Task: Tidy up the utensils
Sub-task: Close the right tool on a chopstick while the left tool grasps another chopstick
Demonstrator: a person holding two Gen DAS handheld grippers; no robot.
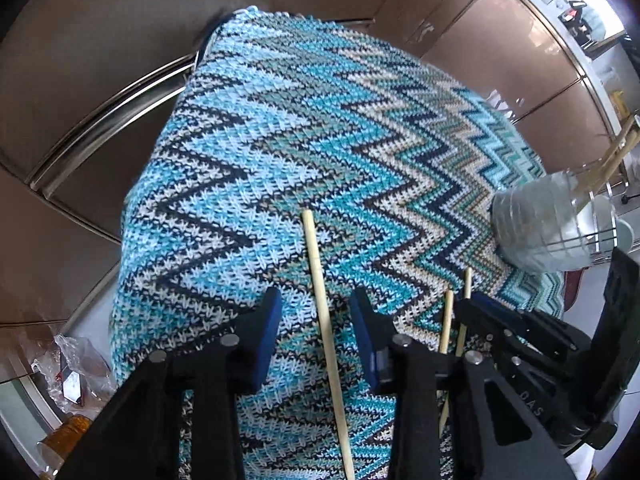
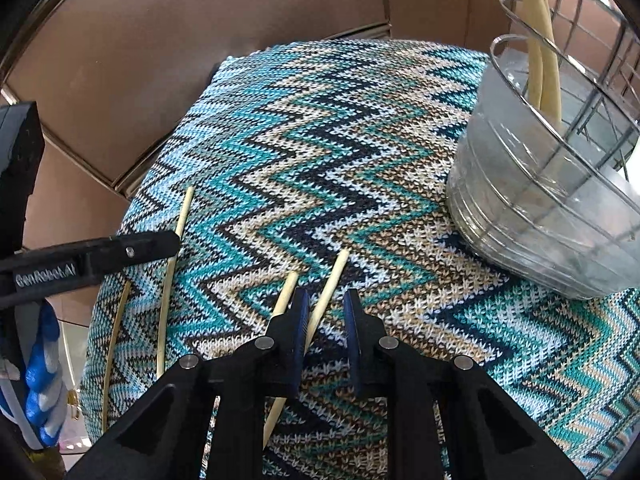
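Brown cabinet fronts surround a table covered with a zigzag knit cloth (image 1: 260, 152) in blue, teal and beige. Several wooden chopsticks lie loose on the cloth; a clear utensil cup (image 2: 532, 200) inside a wire rack (image 2: 592, 92) stands at the right and already holds a few sticks.

Left gripper (image 1: 316, 320): both fingers are spread, straddling one chopstick (image 1: 320, 280) without touching it. Right gripper (image 2: 326, 312): the fingers are nearly together around a second chopstick (image 2: 330, 284), which lies against the left pad; the other pad appears just clear of it. A third chopstick (image 2: 286, 292) lies immediately beside it, outside the left finger.

Recommended procedure: centre each stick between the pads before closing, grip near mid-length so it does not pivot, and press down only lightly, since the soft knit may yield and let a thin stick roll. Keep the right finger clear of the neighbouring stick to avoid lifting two.

Limits of view: the lower ends of the sticks are hidden beneath the gripper bodies. Full pad contact on the right side cannot be confirmed. The contents of the cup are blurred by its frosted wall, and the rack is cut off at the frame edge.
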